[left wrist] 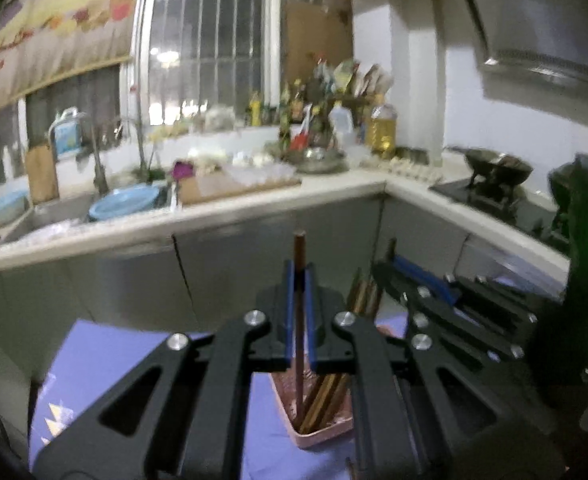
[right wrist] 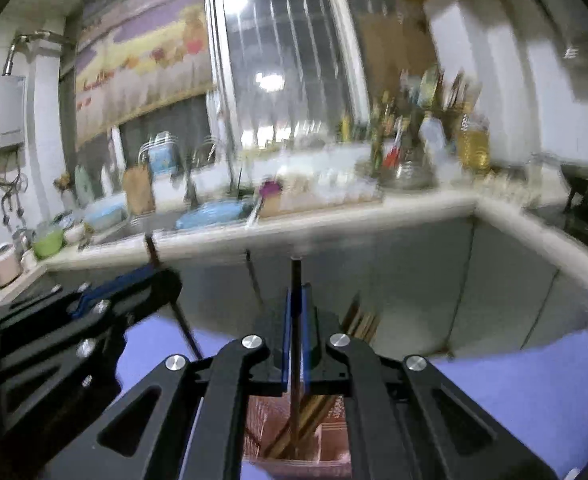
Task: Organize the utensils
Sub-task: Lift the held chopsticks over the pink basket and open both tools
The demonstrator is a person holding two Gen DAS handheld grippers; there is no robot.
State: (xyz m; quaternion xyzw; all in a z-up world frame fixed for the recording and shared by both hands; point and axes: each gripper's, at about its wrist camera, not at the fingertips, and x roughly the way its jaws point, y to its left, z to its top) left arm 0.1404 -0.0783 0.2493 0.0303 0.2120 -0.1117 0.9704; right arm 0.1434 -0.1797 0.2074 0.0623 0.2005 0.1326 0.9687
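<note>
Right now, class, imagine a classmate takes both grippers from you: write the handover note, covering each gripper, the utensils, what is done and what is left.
Left gripper: shut on a brown chopstick, held upright over the pink holder.
Right gripper: shut on a dark chopstick, also upright above the holder.
Done: several chopsticks already stand leaning inside the holder, which sits on the purple cloth.
Left: lower both held chopsticks in and release.

1. My right gripper (right wrist: pixel 295 292) hides the middle of its chopstick (right wrist: pixel 295 270).
2. Pink holder (right wrist: pixel 325 468): base cut off by the frame's bottom edge.
3. Counter clutter (right wrist: pixel 393 152) smeared by blur; items unreadable.
4. Left view: holder (left wrist: pixel 317 436) partly behind my left gripper (left wrist: pixel 299 276).
</note>
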